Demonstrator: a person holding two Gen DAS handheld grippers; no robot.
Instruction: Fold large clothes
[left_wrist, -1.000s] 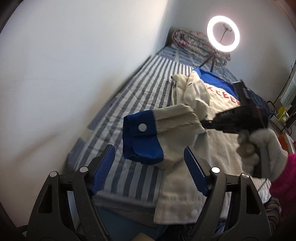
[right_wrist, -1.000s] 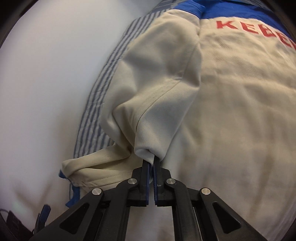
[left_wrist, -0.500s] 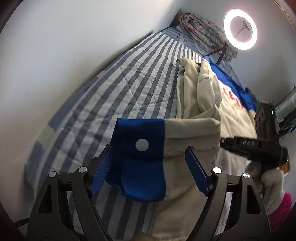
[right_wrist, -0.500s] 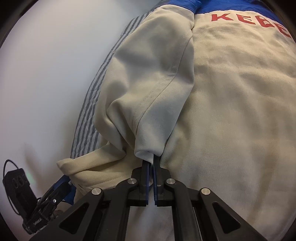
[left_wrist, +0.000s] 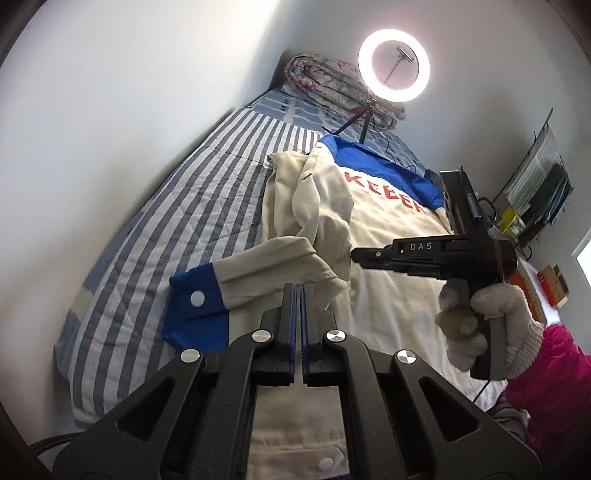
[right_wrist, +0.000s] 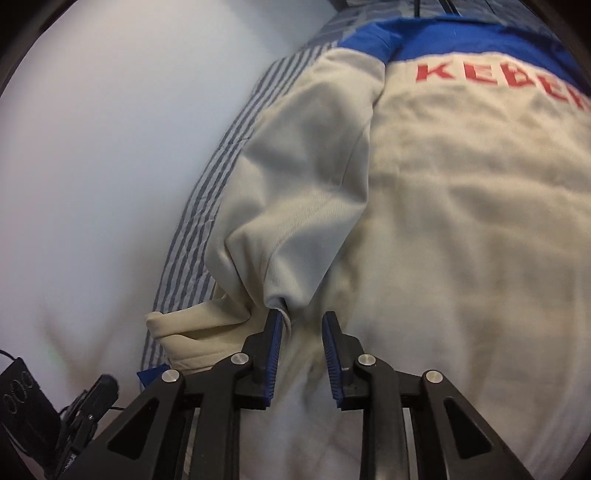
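Right gripper (right_wrist: 302, 325) released sleeve (right_wrist: 306, 206); left gripper (left_wrist: 298, 295) clamped it

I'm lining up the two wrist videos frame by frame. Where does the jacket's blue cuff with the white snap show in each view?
Left wrist: the blue cuff is at lower left, lying on the striped sheet, just left of the shut left gripper.
Right wrist: only a blue sliver near the bottom left; the snap is hidden.
Shared landmark: the red lettering on the jacket's back.
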